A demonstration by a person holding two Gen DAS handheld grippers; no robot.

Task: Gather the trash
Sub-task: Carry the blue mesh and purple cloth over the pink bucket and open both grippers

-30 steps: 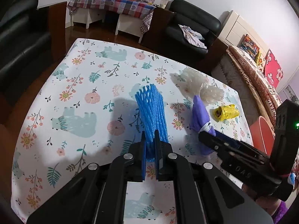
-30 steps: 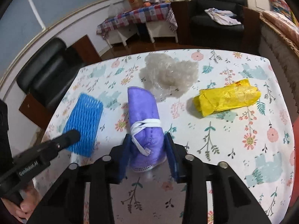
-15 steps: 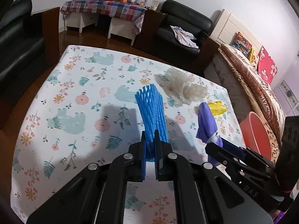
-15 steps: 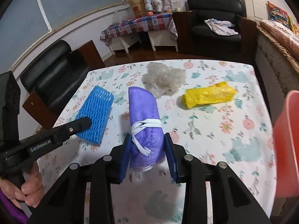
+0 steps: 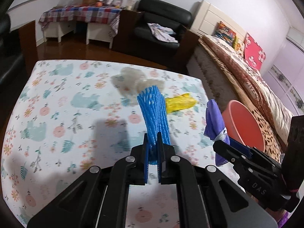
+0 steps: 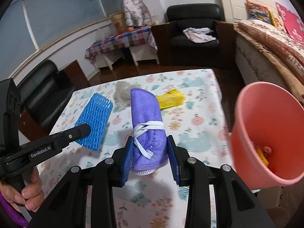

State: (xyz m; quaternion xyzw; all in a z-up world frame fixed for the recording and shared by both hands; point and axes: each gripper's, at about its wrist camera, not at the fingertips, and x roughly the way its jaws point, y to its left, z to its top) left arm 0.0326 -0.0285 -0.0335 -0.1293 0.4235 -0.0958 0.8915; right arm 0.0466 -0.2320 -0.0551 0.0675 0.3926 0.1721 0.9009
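Nearest in the left wrist view, the left tool (image 5: 153, 148) is clamped tight on the lower end of a blue foam net (image 5: 154, 112), which stands up from between its pads, clear of the bench (image 5: 57, 114). To its right in that view, the right tool (image 6: 150, 152) grips a rolled purple face mask (image 6: 146, 121) around its near half, its two blue pads pressed to the roll's sides and a white strap (image 6: 148, 128) wound around the middle. The mask is lifted off the bench too. At the lower left of the right wrist view a person's hand (image 6: 24, 188) wraps the left tool's handle.

Close on the right, off the bench's right edge, stands a pink bucket (image 6: 266, 133) with some yellow and pale scraps at its bottom; beyond it lies a bed (image 5: 256, 87).

Farther back on the flowered bench cloth, toward the far right corner, lies a crumpled yellow wrapper (image 5: 180, 102). Just to its left, near the far edge, sits a bunch of clear plastic wrap (image 5: 131, 79), blurred in both views.

Past the bench are a black armchair (image 6: 193, 28) with a cloth thrown on its seat and a low table with a checked cover (image 5: 79, 15).
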